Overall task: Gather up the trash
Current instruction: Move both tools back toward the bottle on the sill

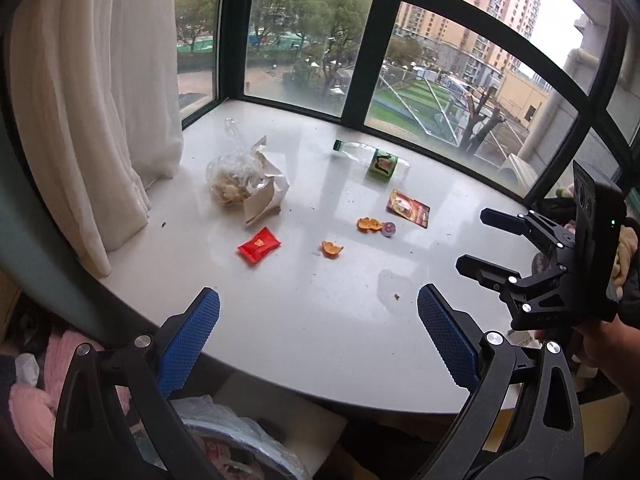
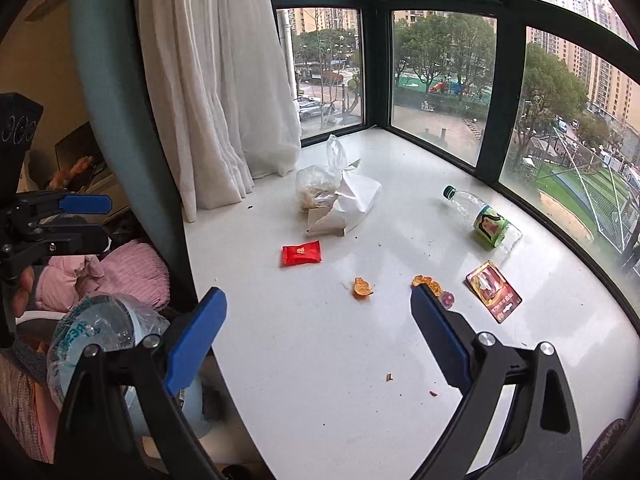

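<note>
I can't read the print on the red packet [image 2: 301,253]. My right gripper's finger [image 2: 432,312] covers part of one orange peel [image 2: 426,281]. The lined bin [image 1: 224,436] is cut off below.

Glossy sill, mostly plastic and paper junk

My view had a shiny white stone-look sill [image 2: 320,340], a clear plastic bottle [image 2: 482,218], crinkly clear bag [image 2: 316,188], matte white paper [image 2: 356,200], glossy red wrapper [image 2: 301,254], and rough orange peel [image 2: 363,288].

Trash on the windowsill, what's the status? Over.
Left gripper open, empty. Right gripper open, empty. Red wrapper, orange peels, bottle uncollected. Path clear.
</note>
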Tool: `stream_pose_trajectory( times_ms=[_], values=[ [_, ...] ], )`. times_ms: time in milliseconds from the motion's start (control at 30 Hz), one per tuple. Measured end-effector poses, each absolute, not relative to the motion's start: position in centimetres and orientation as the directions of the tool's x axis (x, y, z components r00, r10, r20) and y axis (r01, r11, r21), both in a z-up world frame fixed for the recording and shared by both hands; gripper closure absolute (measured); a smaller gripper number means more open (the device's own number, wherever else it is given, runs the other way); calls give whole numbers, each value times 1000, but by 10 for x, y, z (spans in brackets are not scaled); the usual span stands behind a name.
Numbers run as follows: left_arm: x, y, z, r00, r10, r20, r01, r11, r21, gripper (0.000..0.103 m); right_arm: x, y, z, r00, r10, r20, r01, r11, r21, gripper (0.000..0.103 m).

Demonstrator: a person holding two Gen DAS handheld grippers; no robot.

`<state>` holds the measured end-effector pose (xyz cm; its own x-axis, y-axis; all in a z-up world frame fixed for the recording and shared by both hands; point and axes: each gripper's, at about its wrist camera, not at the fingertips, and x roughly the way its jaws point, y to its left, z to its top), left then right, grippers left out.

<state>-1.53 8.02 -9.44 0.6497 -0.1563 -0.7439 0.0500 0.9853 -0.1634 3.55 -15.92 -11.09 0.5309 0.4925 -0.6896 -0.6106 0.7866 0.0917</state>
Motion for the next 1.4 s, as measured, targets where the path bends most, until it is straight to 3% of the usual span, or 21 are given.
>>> stream_pose_trajectory(
  times_ms=[400, 1400],
  values=[
    [77, 47, -92, 643, -188, -742, 99, 982, -163, 7, 114, -201, -108, 569, 469, -676, -559, 823, 100, 13],
    [246, 53, -137, 609, -101, -787, -16, 990, -139, 7, 300, -225, -139, 541, 454, -708, -586, 807, 69, 13]
  ],
)
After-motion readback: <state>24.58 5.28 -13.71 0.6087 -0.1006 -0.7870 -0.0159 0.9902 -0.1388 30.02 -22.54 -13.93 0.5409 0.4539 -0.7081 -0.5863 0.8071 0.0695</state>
